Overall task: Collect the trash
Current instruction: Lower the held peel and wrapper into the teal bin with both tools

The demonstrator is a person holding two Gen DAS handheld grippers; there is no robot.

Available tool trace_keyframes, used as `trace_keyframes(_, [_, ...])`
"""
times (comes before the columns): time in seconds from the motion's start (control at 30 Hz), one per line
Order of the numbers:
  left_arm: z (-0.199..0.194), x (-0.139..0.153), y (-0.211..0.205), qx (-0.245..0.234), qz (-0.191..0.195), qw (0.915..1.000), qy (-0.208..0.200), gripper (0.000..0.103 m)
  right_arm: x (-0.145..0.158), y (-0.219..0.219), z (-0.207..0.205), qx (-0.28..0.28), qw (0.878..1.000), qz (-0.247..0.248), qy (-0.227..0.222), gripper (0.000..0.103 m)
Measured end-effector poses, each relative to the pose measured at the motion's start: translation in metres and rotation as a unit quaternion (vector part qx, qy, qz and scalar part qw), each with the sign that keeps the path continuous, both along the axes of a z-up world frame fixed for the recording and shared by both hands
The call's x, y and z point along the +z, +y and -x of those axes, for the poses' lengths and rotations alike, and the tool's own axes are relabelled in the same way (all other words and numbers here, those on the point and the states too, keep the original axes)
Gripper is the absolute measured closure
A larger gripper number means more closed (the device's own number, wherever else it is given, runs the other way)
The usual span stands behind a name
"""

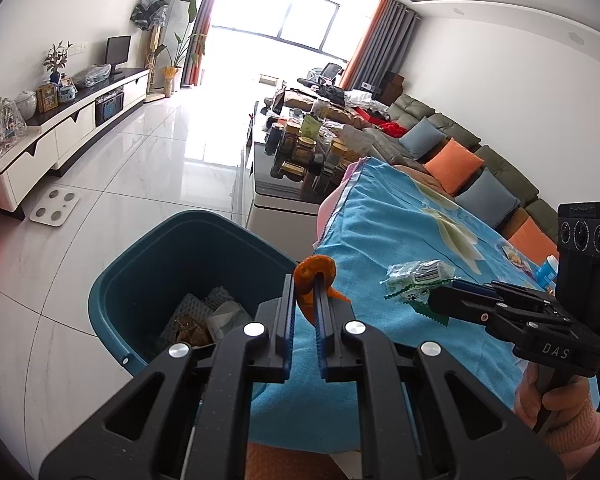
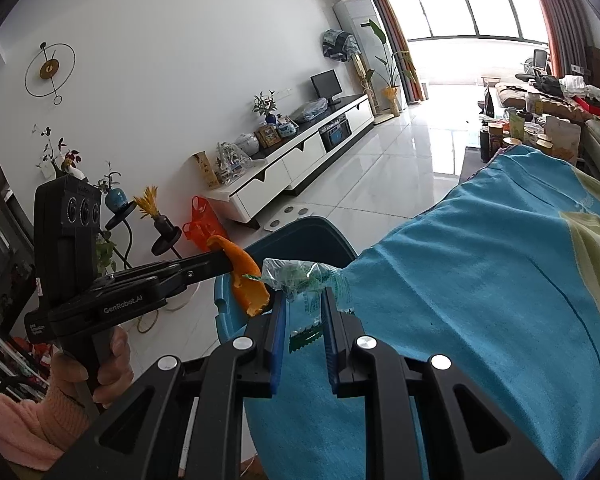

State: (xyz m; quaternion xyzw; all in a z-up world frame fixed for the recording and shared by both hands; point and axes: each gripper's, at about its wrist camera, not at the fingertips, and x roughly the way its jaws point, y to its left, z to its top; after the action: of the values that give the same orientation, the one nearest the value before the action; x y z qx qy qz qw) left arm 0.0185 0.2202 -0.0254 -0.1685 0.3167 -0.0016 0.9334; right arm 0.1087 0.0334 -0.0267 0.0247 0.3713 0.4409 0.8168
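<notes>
Left wrist view: the left gripper (image 1: 305, 280) is nearly closed, its jaws pinching an orange peel (image 1: 315, 276) that sticks up past the tips. It hangs at the near right rim of the teal bin (image 1: 140, 276), which stands on the floor left of the table and already holds paper scraps. The blue cloth (image 1: 400, 220) covers the table. To the right, the right gripper (image 1: 434, 300) clamps a clear green wrapper (image 1: 416, 276) above the cloth.

Right wrist view: the right gripper (image 2: 305, 300), nearly closed, grips the wrapper (image 2: 306, 280). Just left, the left gripper (image 2: 226, 260) holds the peel (image 2: 249, 280) over the bin (image 2: 300, 236), close beside the wrapper; whether they touch is unclear.
</notes>
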Motion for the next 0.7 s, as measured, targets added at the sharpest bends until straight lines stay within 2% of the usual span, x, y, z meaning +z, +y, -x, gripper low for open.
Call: trace_keyframes(0.7, [0.004, -0.001, 0.019, 0.024, 0.001, 0.9997, -0.001, 0.094, -0.002, 0.023, -0.005, 0.021, 1.0, 0.009, 0.0, 0.087])
